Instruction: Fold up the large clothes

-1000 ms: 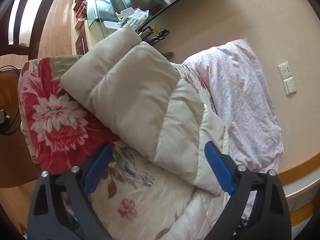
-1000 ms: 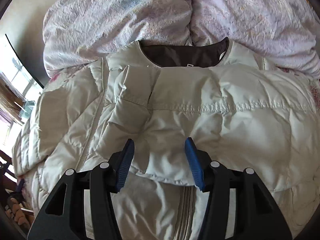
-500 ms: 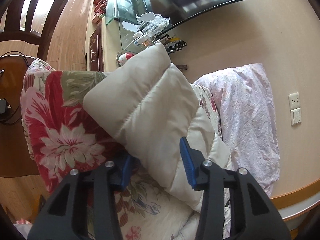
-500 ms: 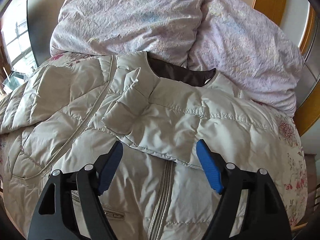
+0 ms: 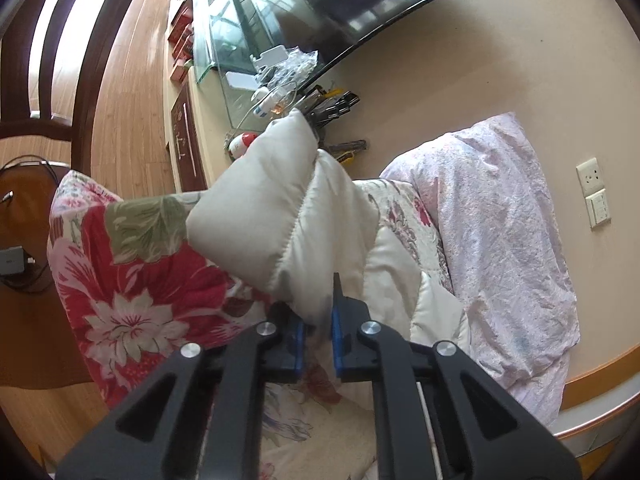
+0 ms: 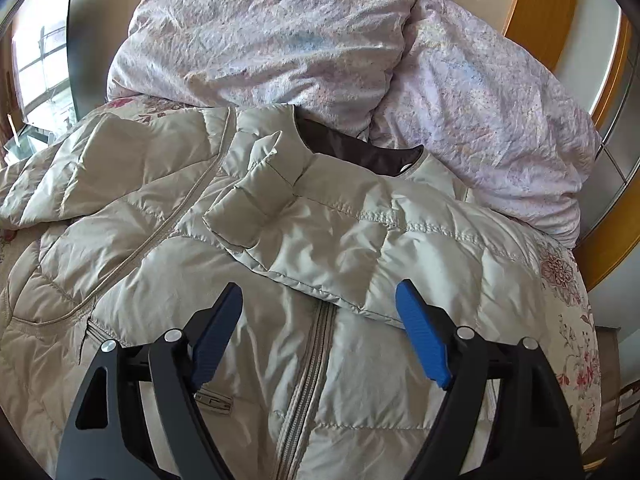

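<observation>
Left claw (image 5: 318, 330) pinches sleeve (image 5: 280, 208); right claw (image 6: 320, 332) opening.

The left wrist view looks down along its hand-held gripper (image 5: 318, 332), close over the bed's floral quilt (image 5: 132, 288), facing the wall and television (image 5: 352, 4). The right wrist view looks down close over the cream down jacket (image 6: 320, 248) toward the pillows (image 6: 280, 40). Both share jacket, quilt and pillows.
</observation>
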The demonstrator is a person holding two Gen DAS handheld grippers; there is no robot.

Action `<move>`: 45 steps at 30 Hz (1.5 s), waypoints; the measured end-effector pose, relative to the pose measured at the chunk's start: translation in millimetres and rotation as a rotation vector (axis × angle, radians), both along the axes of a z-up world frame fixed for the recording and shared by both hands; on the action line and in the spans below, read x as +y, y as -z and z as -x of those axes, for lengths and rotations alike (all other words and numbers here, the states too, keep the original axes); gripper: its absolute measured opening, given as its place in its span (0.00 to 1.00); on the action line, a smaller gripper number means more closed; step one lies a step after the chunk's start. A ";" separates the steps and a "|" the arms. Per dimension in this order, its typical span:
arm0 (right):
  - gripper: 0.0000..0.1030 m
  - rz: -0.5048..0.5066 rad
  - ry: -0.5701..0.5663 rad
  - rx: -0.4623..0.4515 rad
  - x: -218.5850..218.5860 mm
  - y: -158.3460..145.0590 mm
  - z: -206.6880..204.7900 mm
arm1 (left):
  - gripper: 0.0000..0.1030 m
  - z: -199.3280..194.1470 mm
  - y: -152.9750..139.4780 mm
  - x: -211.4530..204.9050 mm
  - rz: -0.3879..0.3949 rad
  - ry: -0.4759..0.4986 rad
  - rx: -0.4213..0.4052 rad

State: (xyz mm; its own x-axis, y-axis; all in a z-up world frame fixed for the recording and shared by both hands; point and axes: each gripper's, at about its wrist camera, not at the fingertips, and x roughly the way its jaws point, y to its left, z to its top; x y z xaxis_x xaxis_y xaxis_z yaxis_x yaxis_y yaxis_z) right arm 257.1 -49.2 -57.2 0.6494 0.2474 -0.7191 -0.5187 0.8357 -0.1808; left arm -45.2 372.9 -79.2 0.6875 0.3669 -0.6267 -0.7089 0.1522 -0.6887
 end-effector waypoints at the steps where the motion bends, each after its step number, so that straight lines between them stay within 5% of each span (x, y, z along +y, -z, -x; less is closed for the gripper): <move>1: 0.80 0.001 0.001 -0.004 -1.0 0.0 -0.1 | 0.10 -3.6 -9.9 -2.5 -0.027 0.007 0.002; 10: 0.81 -0.001 0.033 -0.004 -25.0 0.8 -12.2 | 0.10 -72.3 -114.7 -63.2 -0.311 0.203 -0.032; 18: 0.82 -0.054 0.132 0.018 -83.5 1.0 -32.1 | 0.10 -179.2 -181.3 -187.9 -0.512 0.602 -0.143; 25: 0.82 -0.088 0.261 0.030 -140.5 1.7 -49.9 | 0.10 -263.2 -168.3 -299.4 -0.501 0.943 -0.188; 32: 0.82 -0.107 0.326 0.035 -167.9 2.4 -58.1 | 0.10 -320.9 -104.7 -358.6 -0.480 1.079 -0.011; 34: 0.82 -0.108 0.329 0.029 -168.3 1.1 -58.6 | 0.15 -331.0 -86.6 -370.4 -0.483 1.116 0.048; 39: 0.82 -0.128 0.327 0.015 -167.4 -5.5 -59.2 | 0.65 -333.2 -64.4 -397.1 -0.473 1.249 0.080; 43: 0.80 -0.193 0.280 -0.035 -161.5 -21.9 -52.2 | 0.77 -303.2 -86.4 -388.2 -0.546 1.238 0.022; 45: 0.70 -0.242 0.212 -0.042 -150.0 -31.1 -48.8 | 0.79 -291.9 -96.4 -367.3 -0.586 1.181 0.030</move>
State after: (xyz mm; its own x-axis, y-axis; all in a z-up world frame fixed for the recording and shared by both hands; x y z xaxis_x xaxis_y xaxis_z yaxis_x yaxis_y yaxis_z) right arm 305.9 -199.2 -26.1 0.7324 0.2645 -0.6274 -0.3252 0.9455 0.0189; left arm 246.7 5.6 17.2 0.7675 -0.2203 -0.6020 0.0420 0.9544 -0.2957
